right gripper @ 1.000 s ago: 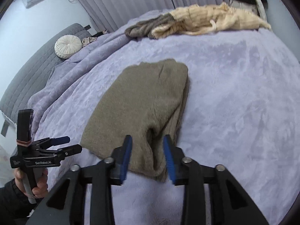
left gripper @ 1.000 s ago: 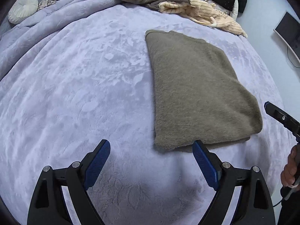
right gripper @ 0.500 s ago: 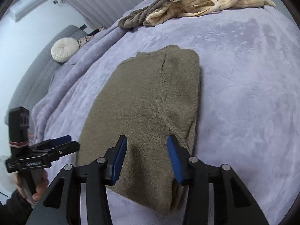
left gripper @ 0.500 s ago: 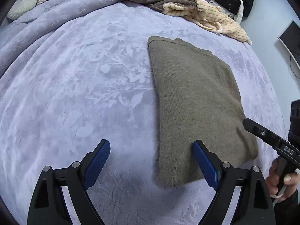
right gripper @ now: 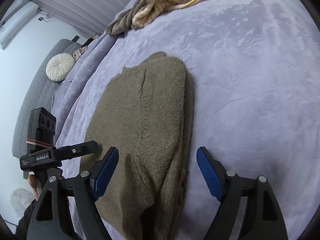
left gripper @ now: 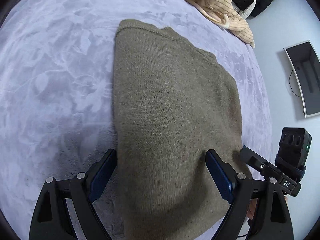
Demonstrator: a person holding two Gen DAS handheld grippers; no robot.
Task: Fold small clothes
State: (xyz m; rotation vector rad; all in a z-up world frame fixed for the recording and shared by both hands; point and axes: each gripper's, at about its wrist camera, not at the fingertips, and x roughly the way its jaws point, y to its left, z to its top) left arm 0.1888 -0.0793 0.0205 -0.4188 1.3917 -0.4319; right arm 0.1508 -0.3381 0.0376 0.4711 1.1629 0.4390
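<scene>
An olive-brown knitted sweater (left gripper: 174, 108) lies folded lengthwise on the lilac bedspread (left gripper: 56, 64); it also shows in the right wrist view (right gripper: 144, 120). My left gripper (left gripper: 162, 172) is open, its blue pads straddling the sweater's near-left edge, low over it. My right gripper (right gripper: 158, 168) is open wide over the sweater's near-right edge, its fingers either side of the doubled layers. Each gripper shows in the other's view, the right one (left gripper: 266, 166) beside the sweater's right edge and the left one (right gripper: 60, 154) beside its left edge.
A pile of cream striped and brown-grey clothes (right gripper: 176, 2) lies at the far end of the bed, also in the left wrist view (left gripper: 212, 2). A round white cushion (right gripper: 58, 67) sits on a grey headboard side. A monitor (left gripper: 304, 78) stands right of the bed.
Both grippers have moved forward and down over the sweater's near end. The right gripper's jaws have opened wide from half-closed. The left stays open.
</scene>
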